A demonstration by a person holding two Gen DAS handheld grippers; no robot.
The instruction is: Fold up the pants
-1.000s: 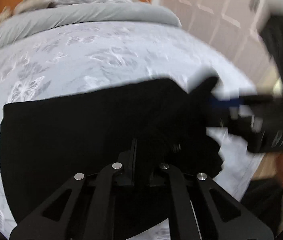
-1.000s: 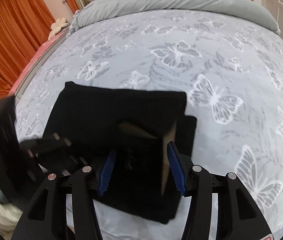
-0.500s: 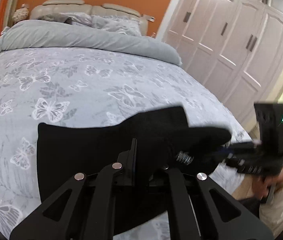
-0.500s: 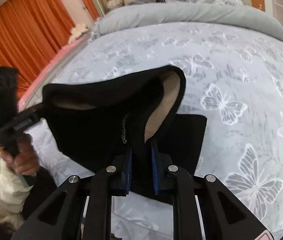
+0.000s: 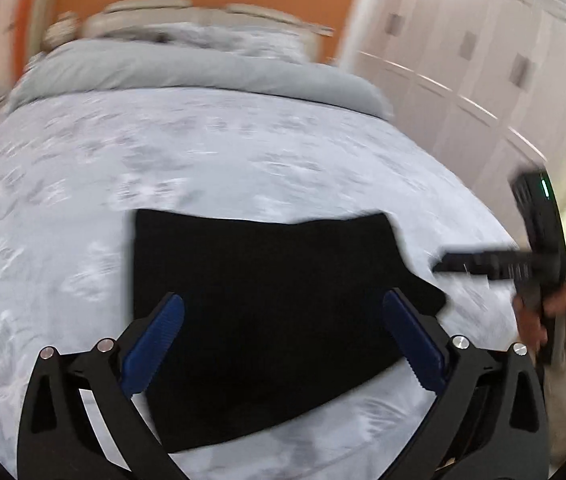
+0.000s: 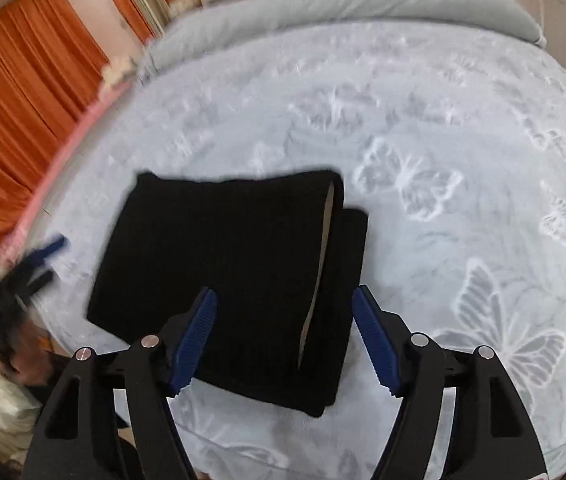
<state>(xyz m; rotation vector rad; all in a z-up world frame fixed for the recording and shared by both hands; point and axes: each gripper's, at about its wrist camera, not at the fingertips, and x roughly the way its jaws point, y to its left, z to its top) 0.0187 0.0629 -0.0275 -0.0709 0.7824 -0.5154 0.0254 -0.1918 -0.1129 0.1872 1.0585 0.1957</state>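
Now the black pants (image 6: 227, 276) lie folded into a flat, thick block on the bed (image 6: 423, 128). The block sits close to the near edge of the bed, toward its left corner as the right wrist view shows it. In that view the block is a bit longer from the near edge toward the pillows than it is wide, and it is turned a little, so its far end leans to the left. Along its right side a thin pale strip of the inside shows where the top layer ends. A lower layer sticks out just past that strip.

The right gripper (image 6: 285, 334) hangs over the near end of the block. Its jaws are opening, with the blue pads (image 6: 375, 340) apart. The cloth lies below and between them, and the pads do not press on it.

The left gripper (image 5: 283, 344) hangs over the pants (image 5: 267, 304) from the other side. Its jaws are opening too and stand very wide. The block lies flat under the gap and runs on ahead of it, and nothing is pinched.

In the left wrist view the right gripper shows blurred at the right, held in a hand (image 5: 543, 316) past the right end of the block. Both views are smeared.
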